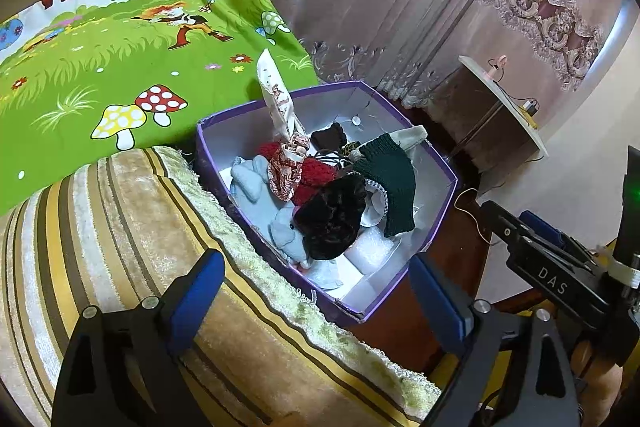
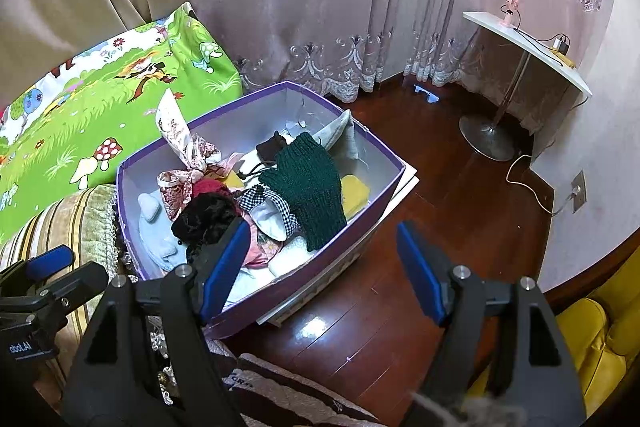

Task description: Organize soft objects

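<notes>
A purple cardboard box (image 1: 436, 223) stands on the floor beside a cushion; it also shows in the right wrist view (image 2: 384, 183). It holds several soft things: a dark green knit piece (image 1: 394, 183) (image 2: 308, 183), a black furry item (image 1: 332, 219) (image 2: 208, 215), a pale blue plush (image 1: 256, 187), a red fuzzy item (image 1: 316, 175) and a patterned scarf (image 1: 280, 107) (image 2: 180, 139) sticking up. My left gripper (image 1: 316, 299) is open and empty above the box's near edge. My right gripper (image 2: 320, 267) is open and empty over the box's near corner.
A striped beige cushion (image 1: 132, 235) lies left of the box, with a green cartoon-print cloth (image 1: 120, 67) behind it. Curtains hang at the back. A white side table (image 2: 528, 51) on a metal foot stands at the right on dark wood floor (image 2: 460, 195). A yellow seat (image 2: 592, 339) is lower right.
</notes>
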